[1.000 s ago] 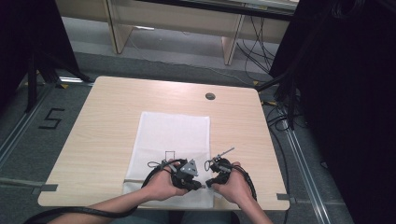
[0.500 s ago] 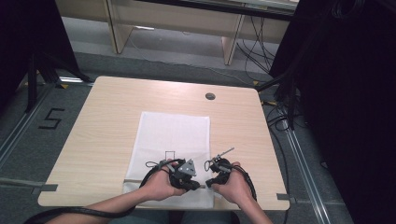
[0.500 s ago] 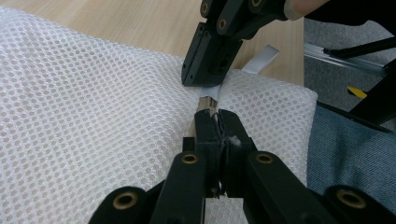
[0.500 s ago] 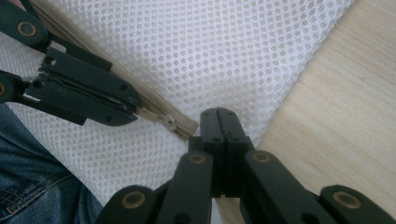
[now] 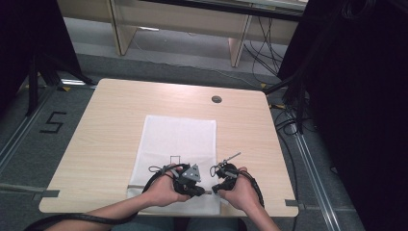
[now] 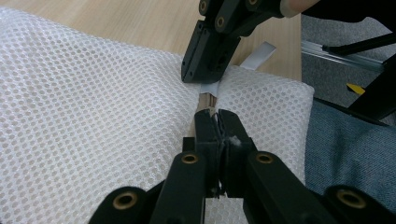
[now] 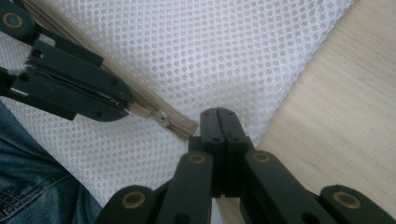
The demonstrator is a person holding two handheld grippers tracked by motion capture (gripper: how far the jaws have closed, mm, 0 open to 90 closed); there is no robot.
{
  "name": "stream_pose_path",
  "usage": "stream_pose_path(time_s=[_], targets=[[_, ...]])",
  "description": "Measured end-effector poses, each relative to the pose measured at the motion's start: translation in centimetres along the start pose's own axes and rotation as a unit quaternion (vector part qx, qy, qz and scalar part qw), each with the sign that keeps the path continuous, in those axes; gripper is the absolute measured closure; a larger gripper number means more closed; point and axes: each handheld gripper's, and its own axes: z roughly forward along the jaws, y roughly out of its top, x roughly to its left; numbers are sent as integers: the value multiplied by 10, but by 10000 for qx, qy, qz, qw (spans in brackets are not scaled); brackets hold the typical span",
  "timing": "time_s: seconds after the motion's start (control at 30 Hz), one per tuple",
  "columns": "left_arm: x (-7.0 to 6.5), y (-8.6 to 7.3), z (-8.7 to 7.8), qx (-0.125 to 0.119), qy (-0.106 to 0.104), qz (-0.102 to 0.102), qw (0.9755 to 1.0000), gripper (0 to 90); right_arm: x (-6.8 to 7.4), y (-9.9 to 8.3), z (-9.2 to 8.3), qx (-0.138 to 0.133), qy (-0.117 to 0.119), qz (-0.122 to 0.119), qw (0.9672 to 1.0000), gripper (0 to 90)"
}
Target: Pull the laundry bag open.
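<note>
A white mesh bag [image 5: 178, 139] lies flat on the wooden table [image 5: 110, 125], with a beige zipper [image 7: 182, 128] running along its near edge. My left gripper [image 5: 202, 191] is shut on that zipper edge, and a bit of white mesh shows between its jaws [image 6: 217, 122]. My right gripper [image 5: 214, 187] faces it tip to tip, a short stretch of zipper apart, and is shut on the zipper's end [image 7: 218, 116]. The small metal slider [image 7: 162, 117] sits between the two grippers. Both hands rest at the table's front edge.
A small black square [image 5: 175, 160] is printed on the bag. A round cable hole [image 5: 216, 99] sits at the table's far side. Tape strips [image 5: 48, 193] mark the front corners. The person's jeans [image 7: 32, 186] are just under the near edge. Cables and dark stands surround the table.
</note>
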Motion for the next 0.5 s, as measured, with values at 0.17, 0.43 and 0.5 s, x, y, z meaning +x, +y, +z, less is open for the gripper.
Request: stream_pose_path(time_s=[0.17, 0.43, 0.5], targets=[[-1, -1, -1, -38, 18, -93, 9999, 875, 1, 0, 0, 29, -14, 32, 10000, 900], [0, -2, -4, -18, 6, -75, 10000, 875, 1, 0, 1, -40, -23, -6, 10000, 900], [0, -2, -6, 13, 11, -63, 10000, 875, 2, -1, 0, -20, -22, 49, 10000, 900]])
